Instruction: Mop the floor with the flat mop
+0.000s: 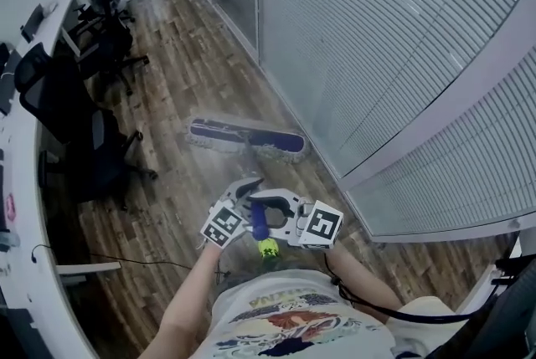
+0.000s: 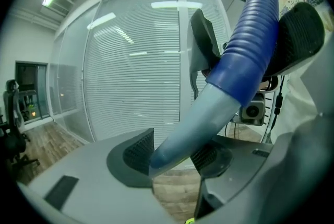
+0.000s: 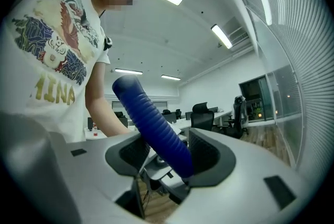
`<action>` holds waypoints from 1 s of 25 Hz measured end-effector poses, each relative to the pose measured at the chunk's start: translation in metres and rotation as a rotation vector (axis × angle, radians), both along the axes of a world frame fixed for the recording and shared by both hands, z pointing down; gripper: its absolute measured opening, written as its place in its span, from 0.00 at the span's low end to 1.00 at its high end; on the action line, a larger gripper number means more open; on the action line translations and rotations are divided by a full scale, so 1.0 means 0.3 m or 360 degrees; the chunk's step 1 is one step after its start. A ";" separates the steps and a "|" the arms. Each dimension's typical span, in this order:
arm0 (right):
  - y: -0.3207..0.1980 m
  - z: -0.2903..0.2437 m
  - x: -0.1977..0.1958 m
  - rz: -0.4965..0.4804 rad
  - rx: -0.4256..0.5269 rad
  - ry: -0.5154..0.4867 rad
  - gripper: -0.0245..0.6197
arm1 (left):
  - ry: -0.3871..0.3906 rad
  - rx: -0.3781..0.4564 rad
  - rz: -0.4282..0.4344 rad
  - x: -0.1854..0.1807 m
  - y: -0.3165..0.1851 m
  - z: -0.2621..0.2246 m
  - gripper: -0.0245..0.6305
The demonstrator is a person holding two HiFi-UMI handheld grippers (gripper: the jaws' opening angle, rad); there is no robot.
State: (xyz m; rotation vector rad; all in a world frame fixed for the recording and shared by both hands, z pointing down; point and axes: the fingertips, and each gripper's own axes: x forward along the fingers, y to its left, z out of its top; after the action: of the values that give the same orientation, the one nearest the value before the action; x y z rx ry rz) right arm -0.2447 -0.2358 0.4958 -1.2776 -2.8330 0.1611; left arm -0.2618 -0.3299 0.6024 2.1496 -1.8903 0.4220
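The flat mop's blue-and-grey head lies on the wood floor beside the glass wall. Its handle rises toward me and ends in a ribbed blue grip with a yellow-green tip. My left gripper is shut on the pale grey pole just below the blue grip; the pole lies between both pads. My right gripper comes in from the right, its pads closed on the blue grip. In the gripper views the left gripper and right gripper face each other.
A glass wall with white blinds runs along the right. Black office chairs stand at the left by a long white desk. A thin cable lies on the floor near my feet.
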 end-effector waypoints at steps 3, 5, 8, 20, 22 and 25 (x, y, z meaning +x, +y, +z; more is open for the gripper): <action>0.075 -0.006 0.049 -0.0059 0.0013 -0.0025 0.38 | 0.0011 0.0012 -0.0028 0.046 0.070 -0.007 0.31; 0.135 -0.006 0.098 -0.0095 0.0015 -0.0022 0.38 | 0.0002 0.0009 -0.0037 0.092 0.128 -0.007 0.31; 0.218 0.008 0.188 -0.0137 0.0004 0.0020 0.38 | -0.0004 0.0012 -0.0064 0.175 0.211 0.001 0.31; 0.644 0.055 0.660 -0.0324 0.0125 -0.0013 0.39 | 0.0002 0.0046 -0.0194 0.621 0.633 0.034 0.31; 0.705 0.054 0.746 -0.0346 0.0131 -0.0007 0.39 | 0.0009 0.0060 -0.0224 0.702 0.693 0.034 0.31; 0.796 0.053 0.841 -0.0381 0.0153 0.0015 0.39 | 0.0028 0.0073 -0.0262 0.793 0.784 0.028 0.31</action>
State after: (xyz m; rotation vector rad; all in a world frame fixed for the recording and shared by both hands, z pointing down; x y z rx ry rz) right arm 0.0074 0.0029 0.5117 -1.5728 -2.6155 0.0240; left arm -0.0240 -0.0947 0.6107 1.9977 -2.0665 0.3281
